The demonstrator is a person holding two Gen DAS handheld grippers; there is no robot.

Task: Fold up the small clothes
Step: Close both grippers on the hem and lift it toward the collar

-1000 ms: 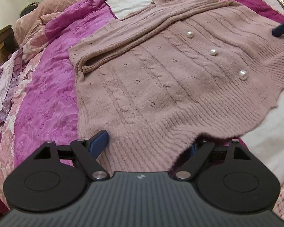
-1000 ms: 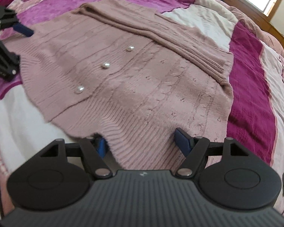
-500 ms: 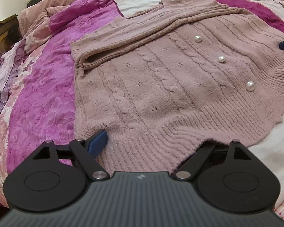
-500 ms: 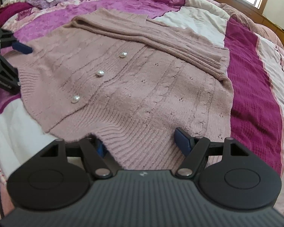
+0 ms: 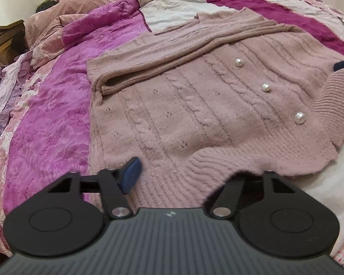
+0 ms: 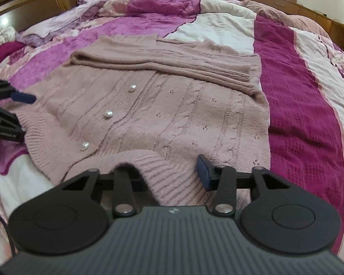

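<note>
So the dusty-pink cable-knit cardigan with pearl buttons (image 5: pixel 195 105) is lying flat on the bed, on top of the magenta, purple and cream patchwork quilt (image 5: pixel 45 123), with its sleeves folded across the upper part. Big change from half a second ago: the ribbed bottom hem, which was flat on the quilt then, is now lifted at both corners. The left claw (image 5: pixel 183 176) has the hem bunched between its fingers, the blue left pad (image 5: pixel 131 174) sitting on top of the knit while the other finger is hidden under the fabric, so it's clamped on the hem. Same deal for the right claw (image 6: pixel 162 171): the ribbed edge (image 6: pixel 149 162) now curls up and over between its fingers, with the blue pad (image 6: pixel 203 171) pressed against it. In the left view the far corner of the hem now stands up in a raised fold (image 5: pixel 334 96) by the right claw's blue tip. The three pearl buttons (image 6: pixel 108 114) haven't shifted much on the cardigan.
</note>
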